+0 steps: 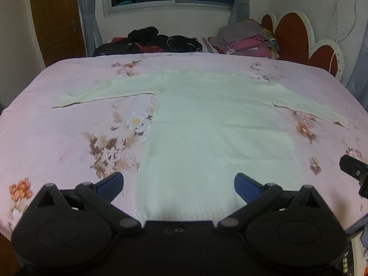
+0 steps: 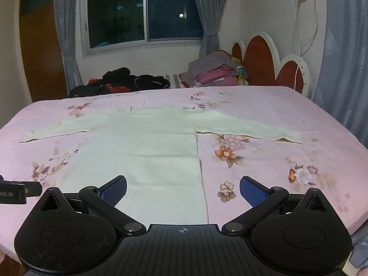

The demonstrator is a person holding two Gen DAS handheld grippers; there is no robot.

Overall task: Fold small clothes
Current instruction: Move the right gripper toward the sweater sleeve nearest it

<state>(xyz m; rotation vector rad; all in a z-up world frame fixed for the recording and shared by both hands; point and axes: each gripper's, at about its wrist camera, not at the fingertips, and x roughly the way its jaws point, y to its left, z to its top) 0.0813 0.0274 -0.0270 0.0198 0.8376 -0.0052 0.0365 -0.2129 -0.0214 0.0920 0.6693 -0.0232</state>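
A pale cream long-sleeved sweater lies flat on the pink floral bed, both sleeves spread sideways, hem toward me. My left gripper is open and empty, hovering over the hem. My right gripper is open and empty, over the sweater's right hem edge. The right gripper also shows at the right edge of the left wrist view, and the left gripper at the left edge of the right wrist view.
A pile of dark clothes and a stack of folded clothes lie at the far side of the bed. A red and white headboard stands at right. A window with curtains is behind.
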